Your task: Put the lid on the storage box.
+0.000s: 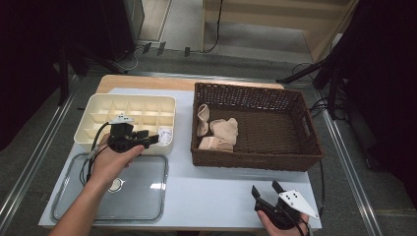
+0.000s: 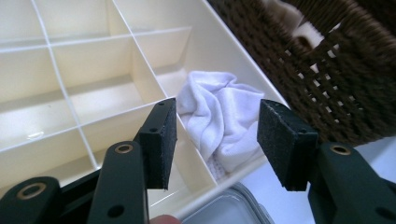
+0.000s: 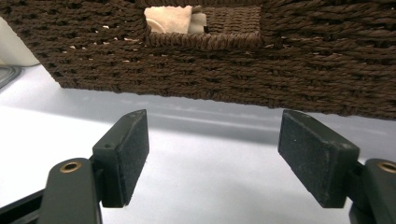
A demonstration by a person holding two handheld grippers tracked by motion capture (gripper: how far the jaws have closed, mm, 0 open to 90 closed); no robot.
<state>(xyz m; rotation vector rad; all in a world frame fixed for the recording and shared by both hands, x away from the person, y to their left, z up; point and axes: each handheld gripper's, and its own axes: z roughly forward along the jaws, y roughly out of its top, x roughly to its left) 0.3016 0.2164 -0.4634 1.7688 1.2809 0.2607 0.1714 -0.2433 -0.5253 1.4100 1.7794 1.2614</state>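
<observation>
Two claws are in my hands, and both stand wide with nothing between the pads. My left claw (image 1: 153,139) hovers over the near right corner of the cream divided box (image 1: 98,105), and its jaws point toward the wicker basket (image 1: 255,93). Seen from the left gripper view, that left claw (image 2: 215,140) frames a crumpled white sock (image 2: 219,116) that lies in the box's corner compartment, the one closest to the basket. The pads sit just above the sock, apart from it; I cannot tell whether either one brushes the cloth. From the high view the white sock (image 1: 165,135) is a small pale bundle just beyond the claw tips, still inside the box wall.

My right claw (image 1: 267,192) rests low over the pale worktop (image 1: 216,191), on the near side of the basket and toward its right end, well apart from it. In the right gripper view the right claw (image 3: 212,154) looks straight at the basket's woven side (image 3: 280,70), where a handle opening shows beige cloth inside.

Inside the basket, at its left end, lie several beige socks (image 1: 219,133), loosely heaped against the wall nearest the box. Near the box's front edge, a clear lid (image 1: 147,196) lies flat on the worktop under my left forearm.
</observation>
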